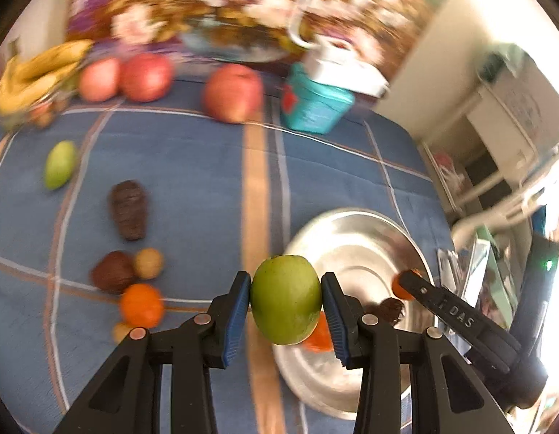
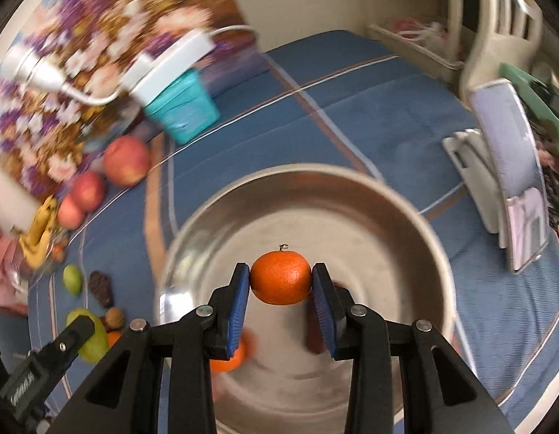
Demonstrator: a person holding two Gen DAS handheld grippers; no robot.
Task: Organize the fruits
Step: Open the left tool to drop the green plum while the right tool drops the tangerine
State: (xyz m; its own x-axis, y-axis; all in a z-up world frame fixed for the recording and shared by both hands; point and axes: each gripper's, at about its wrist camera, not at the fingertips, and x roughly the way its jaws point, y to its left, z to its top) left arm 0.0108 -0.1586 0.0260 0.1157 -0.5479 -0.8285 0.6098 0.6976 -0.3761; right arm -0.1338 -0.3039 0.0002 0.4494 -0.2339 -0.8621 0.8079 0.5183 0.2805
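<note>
Left gripper (image 1: 286, 302): blue ribbed pads closed on a green fruit (image 1: 286, 300), smooth, egg-shaped, faint red blush low on one side; held just over the near rim of the bowl (image 1: 355, 231).

Right gripper (image 2: 280, 284): pads closed on a tangerine (image 2: 280, 277), pitted skin, short stem on top; held above the middle of the bowl (image 2: 351, 195).

Bowl: steel, round, shallow, shiny, ringed base. Sits on the blue cloth (image 1: 192, 166) toward its right edge. Inside: one more tangerine (image 2: 230, 356), blurred, plus a dark wrinkled fruit (image 1: 389, 310) partly hidden behind the fingers.

Loose on cloth, left side:
- 1 green fruit (image 1: 60, 164), same kind.
- 1 dark brown ridged oblong one (image 1: 129, 209).
- 1 dark round one (image 1: 111, 271), touching 1 tan walnut-like one (image 1: 149, 263).
- 1 tangerine (image 1: 142, 305), a small yellowish one (image 1: 121, 332) just beside it.

Far edge: 3 red apples (image 1: 145, 76), banana bunch (image 1: 37, 76) at the far left corner, teal box (image 1: 315, 106) with white lid.

Cloth: blue, striped orange and white in a grid.
</note>
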